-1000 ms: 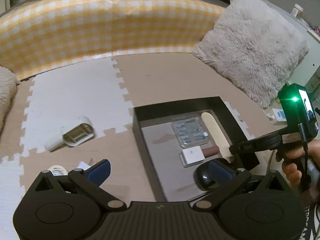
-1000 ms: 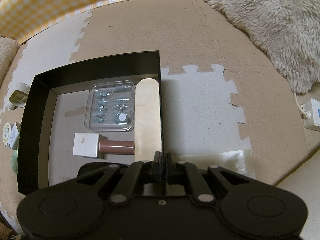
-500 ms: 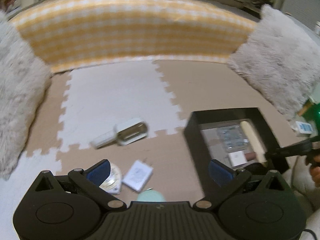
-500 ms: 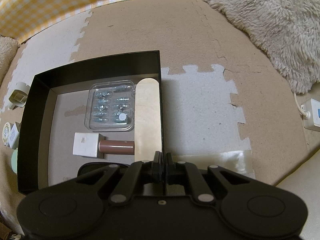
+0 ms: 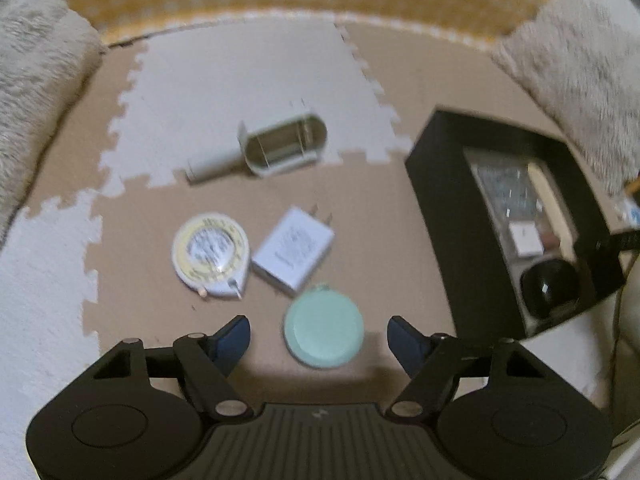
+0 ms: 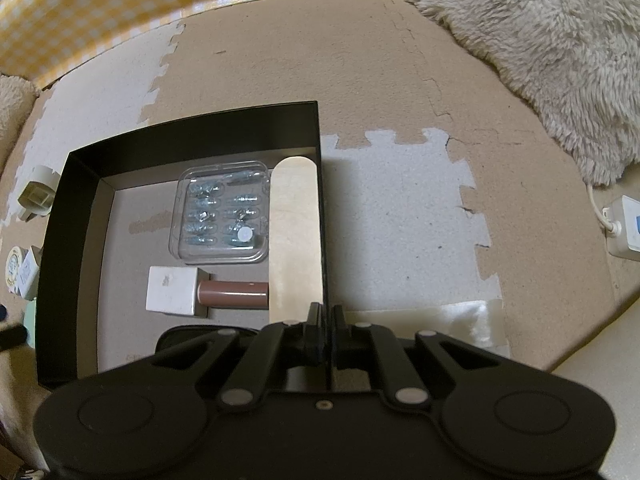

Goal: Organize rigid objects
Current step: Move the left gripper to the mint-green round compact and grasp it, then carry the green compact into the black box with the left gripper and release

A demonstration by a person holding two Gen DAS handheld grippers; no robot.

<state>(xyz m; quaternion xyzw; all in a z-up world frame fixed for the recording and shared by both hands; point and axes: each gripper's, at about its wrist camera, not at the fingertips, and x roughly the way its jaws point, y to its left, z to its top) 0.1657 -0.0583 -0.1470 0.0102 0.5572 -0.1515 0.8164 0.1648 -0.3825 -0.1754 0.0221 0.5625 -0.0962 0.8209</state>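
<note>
Mint-green round case [image 5: 323,327] is framed between the left gripper [image 5: 318,332] pads, which have just been closing — untouched, charger [image 5: 293,249] at its eleven o'clock. The black box [image 6: 192,132] wall is pinched by the right gripper [image 6: 326,320].

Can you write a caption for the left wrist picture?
Open left gripper closing around a mint round case on the mat.

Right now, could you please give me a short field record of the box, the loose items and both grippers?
box: black box, open top
in box: clear blister pack, wooden stick, brown tube, white cube
on mat: mint disc, white charger, tape measure
left gripper: open, closing around mint disc
right gripper: shut on box wall
</note>
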